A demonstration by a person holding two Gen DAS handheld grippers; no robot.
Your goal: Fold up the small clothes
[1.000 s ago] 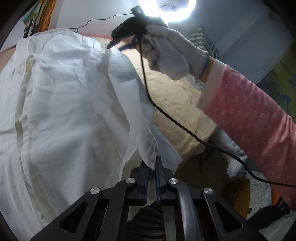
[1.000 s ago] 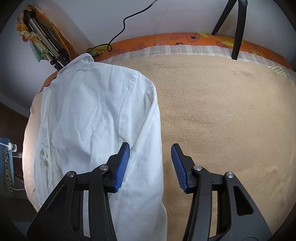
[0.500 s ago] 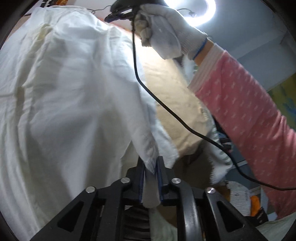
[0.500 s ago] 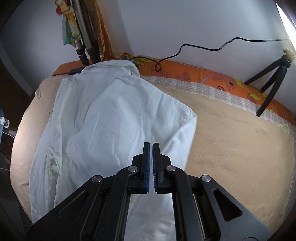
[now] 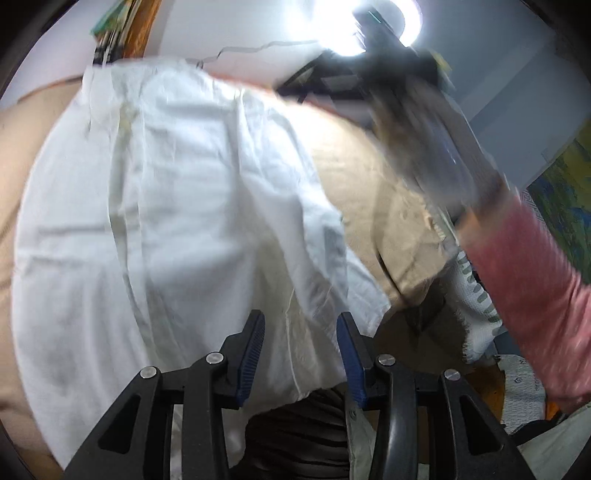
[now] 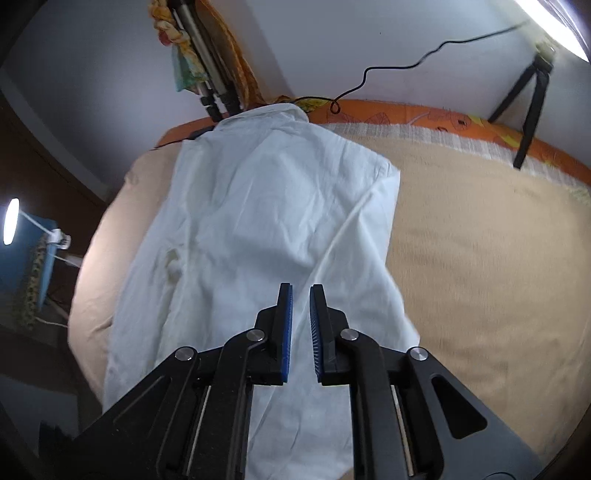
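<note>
A white shirt (image 5: 166, 221) lies spread on the beige blanket (image 5: 354, 173), collar at the far end. Its right side (image 6: 369, 206) is folded inward with a straight edge. My left gripper (image 5: 300, 315) hovers over the shirt's near hem. Its jaws are opening and the cloth lies loose under them, not pinched. My right gripper (image 6: 301, 287) hangs above the shirt's (image 6: 258, 206) middle. Its jaws are opening too, by a narrow gap with nothing between the pads. In the left wrist view the right gripper is a dark blur (image 5: 406, 74) above a pink sleeve (image 5: 524, 277).
The blanket (image 6: 480, 258) stretches bare to the right of the shirt. An orange mattress edge (image 6: 406, 110) runs along the wall. A black tripod (image 6: 532, 99) stands at the back right and a cable (image 6: 406, 66) hangs on the wall. A ring light (image 5: 369, 33) glares overhead.
My left jaws let go of the shirt's edge and spread apart. My right gripper closed, lifted back from the cloth, then parted slightly. The shirt's right side now lies folded in.
</note>
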